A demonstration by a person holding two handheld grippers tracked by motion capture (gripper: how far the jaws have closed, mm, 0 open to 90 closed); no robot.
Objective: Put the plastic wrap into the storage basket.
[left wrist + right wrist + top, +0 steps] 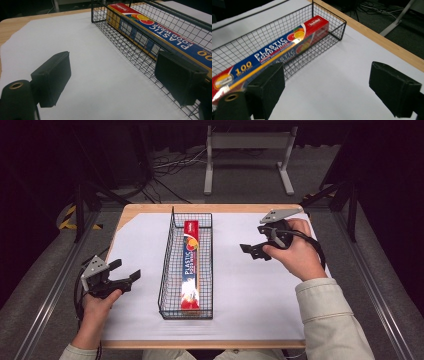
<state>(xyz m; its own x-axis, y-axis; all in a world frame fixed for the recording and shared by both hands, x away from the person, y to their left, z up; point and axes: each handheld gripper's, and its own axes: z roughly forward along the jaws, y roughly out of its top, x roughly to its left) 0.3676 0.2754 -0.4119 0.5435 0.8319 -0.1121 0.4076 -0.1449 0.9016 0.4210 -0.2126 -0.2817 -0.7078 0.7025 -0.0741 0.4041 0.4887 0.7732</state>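
While I watched from the high view, the wire basket (186, 266) stood lengthwise on the white sheet (250, 285) that covered most of the table (145, 209), a little left of the sheet's middle, its short ends turned toward the near and far edges. The box of plastic food wrap (190, 265) lay flat inside it, running along the basket's length, with its red end toward the far edge of the table and its other end close to the near end wall. It rested on the basket's floor, and I could not tell whether it touched either long wall.

My left gripper (123, 271) sat near the left edge of the sheet, toward the near-left corner of the table, held in the left hand (100, 305). Its jaws stood wide apart with nothing between them, aimed at the basket's left wall but well clear of it. In the left gripper view I saw bare sheet between the left gripper (112, 80) jaws, the basket (125, 42) to one side and the box (160, 30) behind the mesh.

My right gripper (252, 250) hung toward the far-right part of the sheet, gripped in the right hand (295, 252), its jaws pointing left at the basket and spread wide, holding nothing. The right gripper view showed the right gripper (327, 90) over plain sheet, with the basket (322, 25) and the box (274, 52) ahead, and the table's wooden edge (387, 42) beyond.
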